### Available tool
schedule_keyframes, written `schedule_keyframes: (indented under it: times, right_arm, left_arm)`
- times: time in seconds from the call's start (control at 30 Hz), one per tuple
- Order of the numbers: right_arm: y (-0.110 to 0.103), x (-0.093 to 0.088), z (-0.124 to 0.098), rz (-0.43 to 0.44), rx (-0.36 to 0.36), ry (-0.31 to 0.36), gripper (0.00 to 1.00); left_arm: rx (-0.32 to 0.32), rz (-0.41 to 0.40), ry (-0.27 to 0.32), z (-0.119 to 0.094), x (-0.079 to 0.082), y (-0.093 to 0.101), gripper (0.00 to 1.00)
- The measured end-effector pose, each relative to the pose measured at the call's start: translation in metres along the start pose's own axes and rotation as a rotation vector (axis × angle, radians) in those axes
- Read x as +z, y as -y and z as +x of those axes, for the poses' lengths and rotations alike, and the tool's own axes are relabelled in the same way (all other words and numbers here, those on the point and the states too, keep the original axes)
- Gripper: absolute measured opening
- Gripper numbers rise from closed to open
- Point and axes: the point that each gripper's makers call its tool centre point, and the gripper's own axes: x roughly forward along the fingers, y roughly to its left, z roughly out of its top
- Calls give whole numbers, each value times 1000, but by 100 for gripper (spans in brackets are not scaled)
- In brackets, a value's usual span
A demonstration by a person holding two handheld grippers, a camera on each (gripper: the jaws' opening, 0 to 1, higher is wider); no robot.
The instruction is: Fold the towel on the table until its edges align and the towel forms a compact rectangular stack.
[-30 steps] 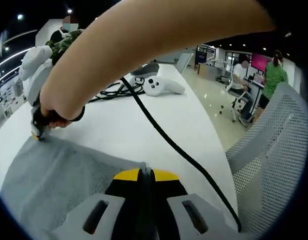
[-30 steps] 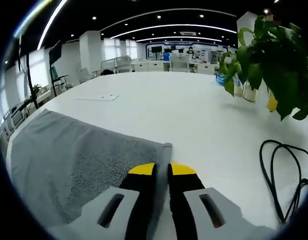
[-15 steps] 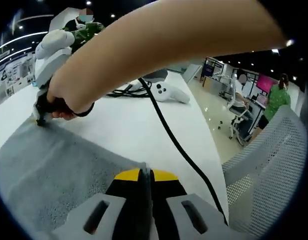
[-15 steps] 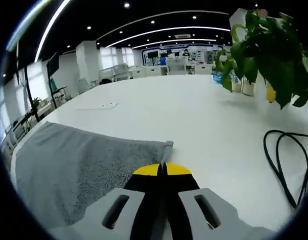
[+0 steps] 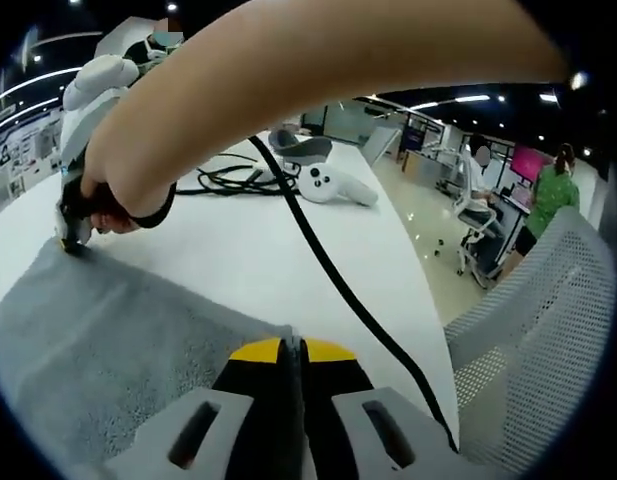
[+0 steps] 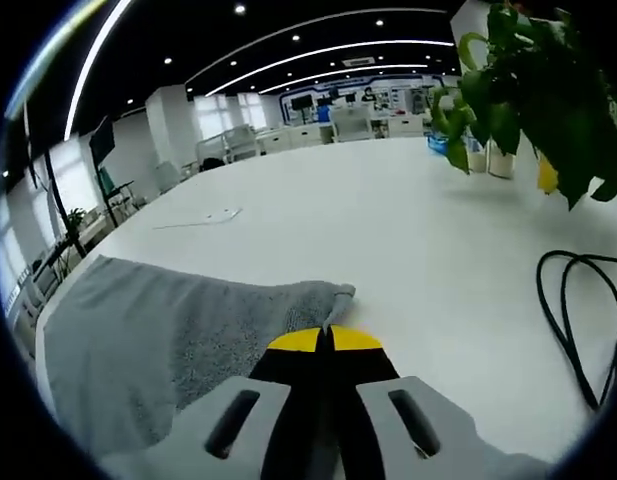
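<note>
Grey towel (image 5: 98, 340) lies flat on the white table (image 6: 388, 220), well short of the potted plant (image 6: 548, 90). Left gripper (image 5: 291, 345) and right gripper (image 6: 326, 338) are each clamped on a towel corner. Risk, as I judge it: the thin pinches slip on lifting, or the black cable (image 5: 328, 270) beside the towel snags, skewing the fold.

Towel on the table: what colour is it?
Plain grey towel, clearest in the right gripper view.
</note>
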Motion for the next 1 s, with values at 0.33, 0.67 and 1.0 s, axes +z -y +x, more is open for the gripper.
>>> schedule_keyframes:
  times: [0.33, 0.67, 1.0]
  right_arm:
    - [-7, 20, -12, 44, 35, 45, 0]
    - [-39, 44, -24, 112, 104, 81, 0]
    - [-66, 78, -39, 155, 173, 135, 0]
  left_arm:
    - [-9, -65, 67, -18, 16, 0, 6]
    - [38, -61, 120, -59, 25, -11, 6]
    - [82, -78, 181, -95, 40, -12, 6]
